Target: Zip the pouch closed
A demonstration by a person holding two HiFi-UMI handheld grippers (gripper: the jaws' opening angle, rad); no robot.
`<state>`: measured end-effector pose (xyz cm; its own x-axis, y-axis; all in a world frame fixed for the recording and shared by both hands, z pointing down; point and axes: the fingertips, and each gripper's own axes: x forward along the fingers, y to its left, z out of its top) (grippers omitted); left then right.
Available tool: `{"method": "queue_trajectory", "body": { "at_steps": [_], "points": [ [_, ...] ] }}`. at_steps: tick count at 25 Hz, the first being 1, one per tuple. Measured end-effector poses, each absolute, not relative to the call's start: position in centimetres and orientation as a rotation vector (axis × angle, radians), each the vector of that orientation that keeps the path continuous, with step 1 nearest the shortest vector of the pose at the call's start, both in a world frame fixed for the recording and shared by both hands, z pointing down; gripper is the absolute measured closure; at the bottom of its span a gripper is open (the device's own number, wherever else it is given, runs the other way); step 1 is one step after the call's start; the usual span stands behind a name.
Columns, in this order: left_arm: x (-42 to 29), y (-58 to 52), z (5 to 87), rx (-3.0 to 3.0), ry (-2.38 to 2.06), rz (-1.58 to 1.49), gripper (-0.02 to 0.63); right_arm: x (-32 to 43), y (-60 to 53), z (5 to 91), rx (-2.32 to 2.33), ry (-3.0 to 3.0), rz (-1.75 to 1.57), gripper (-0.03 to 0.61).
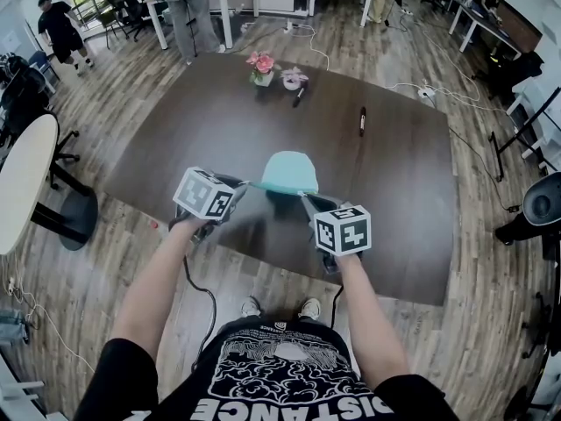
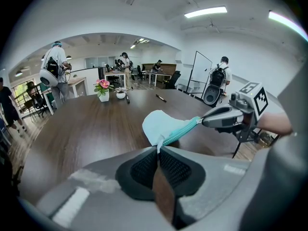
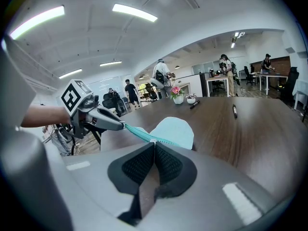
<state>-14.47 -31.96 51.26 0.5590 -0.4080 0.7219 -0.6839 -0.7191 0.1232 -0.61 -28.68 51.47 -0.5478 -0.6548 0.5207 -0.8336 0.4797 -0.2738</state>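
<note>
As the left gripper [image 2: 158,150] clamps one end of the pale teal fabric pouch [image 1: 291,172], held above the near edge of the dark wooden table [image 1: 219,121], its teal zip [image 2: 180,131] runs rightward to the right gripper [image 3: 153,143], pinched shut apparently on the slider; both hands have open room sideways.

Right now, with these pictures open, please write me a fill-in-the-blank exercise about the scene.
1. The left gripper and the right gripper are both shut on the teal ____.
2. The flowers in the white pot are ____.
3. The dark pen lies on the ____.
Missing words: pouch; pink; table.
</note>
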Motion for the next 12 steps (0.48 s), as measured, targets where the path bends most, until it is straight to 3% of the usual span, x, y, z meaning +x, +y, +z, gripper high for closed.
{"method": "queue_trajectory", "body": {
  "at_steps": [12],
  "points": [
    [-16.1, -32.5, 52.3, 2.365, -0.931, 0.972, 0.592, 0.5, -28.7, 51.9, 1.282, -2.361, 0.740, 0.571]
  ]
}}
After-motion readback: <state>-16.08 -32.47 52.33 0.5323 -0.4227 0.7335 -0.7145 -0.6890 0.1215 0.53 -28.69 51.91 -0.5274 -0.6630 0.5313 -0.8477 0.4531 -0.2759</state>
